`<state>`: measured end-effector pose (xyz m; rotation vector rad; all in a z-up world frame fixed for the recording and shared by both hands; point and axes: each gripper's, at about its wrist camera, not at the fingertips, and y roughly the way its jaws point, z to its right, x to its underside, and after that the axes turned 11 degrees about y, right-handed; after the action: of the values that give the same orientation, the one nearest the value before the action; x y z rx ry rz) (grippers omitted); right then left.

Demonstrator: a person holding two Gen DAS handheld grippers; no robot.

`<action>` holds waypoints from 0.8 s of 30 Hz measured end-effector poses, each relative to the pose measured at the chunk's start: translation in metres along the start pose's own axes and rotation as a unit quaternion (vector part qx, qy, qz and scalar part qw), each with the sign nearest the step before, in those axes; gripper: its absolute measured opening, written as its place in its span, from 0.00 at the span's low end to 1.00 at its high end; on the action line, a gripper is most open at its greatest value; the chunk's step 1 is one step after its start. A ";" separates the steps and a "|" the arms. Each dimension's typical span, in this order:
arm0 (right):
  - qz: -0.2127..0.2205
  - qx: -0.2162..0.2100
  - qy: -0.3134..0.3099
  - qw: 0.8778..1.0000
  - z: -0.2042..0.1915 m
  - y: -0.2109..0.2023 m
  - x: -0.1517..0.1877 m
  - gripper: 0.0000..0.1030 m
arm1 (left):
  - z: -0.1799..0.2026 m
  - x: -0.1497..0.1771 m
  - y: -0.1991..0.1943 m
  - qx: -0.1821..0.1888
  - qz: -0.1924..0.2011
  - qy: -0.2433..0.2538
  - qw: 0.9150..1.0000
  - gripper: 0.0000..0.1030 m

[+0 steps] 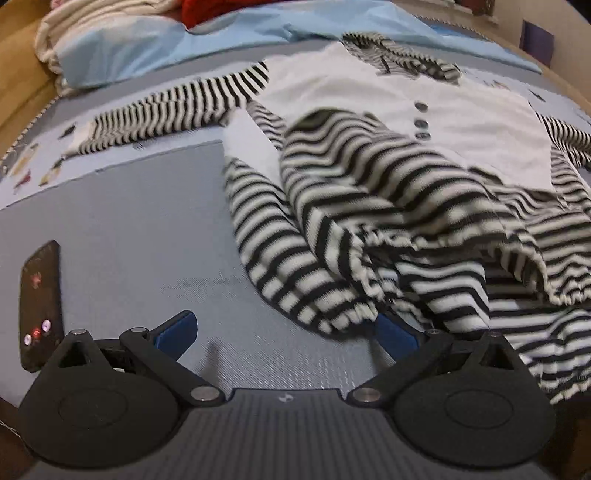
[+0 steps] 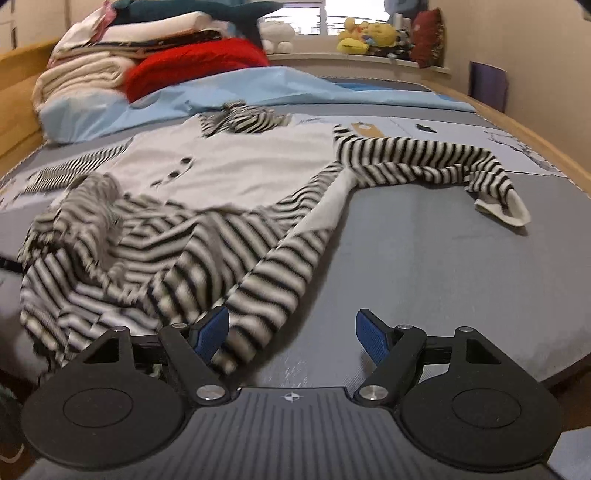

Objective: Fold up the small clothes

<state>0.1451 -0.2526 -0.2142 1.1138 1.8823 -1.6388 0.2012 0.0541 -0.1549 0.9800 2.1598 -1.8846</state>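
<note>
A small black-and-white striped garment [image 1: 369, 206] with a white front panel [image 1: 461, 122] and dark buttons [image 1: 421, 122] lies crumpled on the grey mat [image 1: 129, 229]. One striped sleeve [image 1: 166, 110] stretches out to the far left. My left gripper [image 1: 286, 332] is open just above the mat. The garment's bunched lower edge drapes over its right fingertip [image 1: 395, 334]. In the right wrist view the same garment [image 2: 166, 240] fills the left half, and its other sleeve [image 2: 424, 162] lies twisted to the right. My right gripper [image 2: 291, 334] is open, with a striped fold resting against its left fingertip [image 2: 212, 332].
A dark remote-like device [image 1: 40, 306] with small lit buttons lies on the mat at the near left. A light blue sheet [image 2: 221, 92], folded blankets [image 2: 81, 77] and a red cushion [image 2: 195, 62] sit at the far end. Soft toys [image 2: 369, 35] line the windowsill. A wooden bed frame [image 2: 535, 147] borders the mat.
</note>
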 end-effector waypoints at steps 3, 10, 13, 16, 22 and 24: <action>-0.005 -0.018 -0.034 0.999 -0.006 0.001 0.011 0.75 | 0.009 -0.001 0.012 -0.004 -0.024 0.031 0.999 1.00; -0.038 -0.085 -0.056 0.994 -0.020 -0.001 0.017 0.75 | 0.003 -0.015 0.029 0.010 -0.039 -0.016 0.999 1.00; -0.048 -0.032 -0.059 0.997 -0.027 0.016 0.018 0.74 | -0.008 -0.022 0.021 0.014 -0.003 -0.068 0.998 0.90; -0.029 -0.015 0.007 0.999 -0.018 0.020 0.008 0.71 | -0.019 -0.025 0.005 0.029 0.042 -0.106 0.993 0.79; -0.025 -0.007 0.081 0.996 -0.008 0.027 0.001 0.11 | -0.032 -0.019 0.004 0.072 0.033 -0.149 0.986 0.18; -0.012 -0.010 0.060 0.998 -0.014 0.019 0.001 0.11 | -0.023 -0.015 -0.005 0.046 0.039 -0.124 0.990 0.17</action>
<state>0.1619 -0.2389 -0.2241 1.2090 1.9894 -1.5961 0.2178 0.0695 -0.1379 0.7830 1.8827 -1.9674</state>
